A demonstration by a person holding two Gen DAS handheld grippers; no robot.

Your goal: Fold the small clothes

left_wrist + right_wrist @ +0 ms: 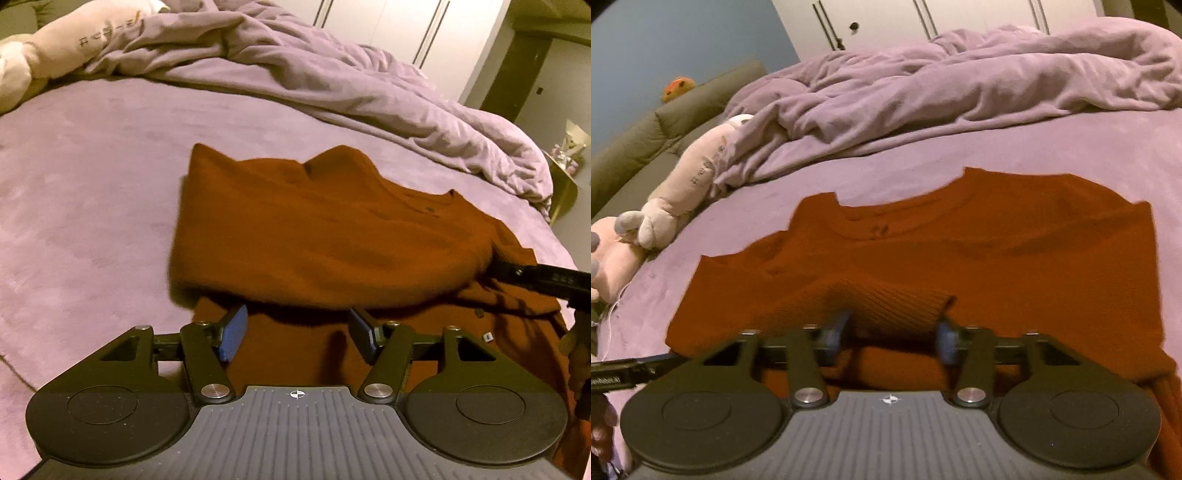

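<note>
A rust-orange knit sweater (325, 236) lies on the purple bed, partly folded over itself; it also shows in the right wrist view (960, 251). My left gripper (297, 334) is open, its blue pads (233, 334) just above the sweater's near edge, holding nothing. My right gripper (892, 332) is open, with a ribbed fold of the sweater (886, 299) lying just ahead of its fingers. The right gripper's body reaches in at the right edge of the left wrist view (546, 278), touching the sweater.
A rumpled purple duvet (332, 77) lies across the far side of the bed (92, 177). A pink plush toy (676, 199) lies at the left, beside an olive headboard (665, 129). White wardrobe doors (923, 18) stand behind. The bed edge drops off at the right (554, 229).
</note>
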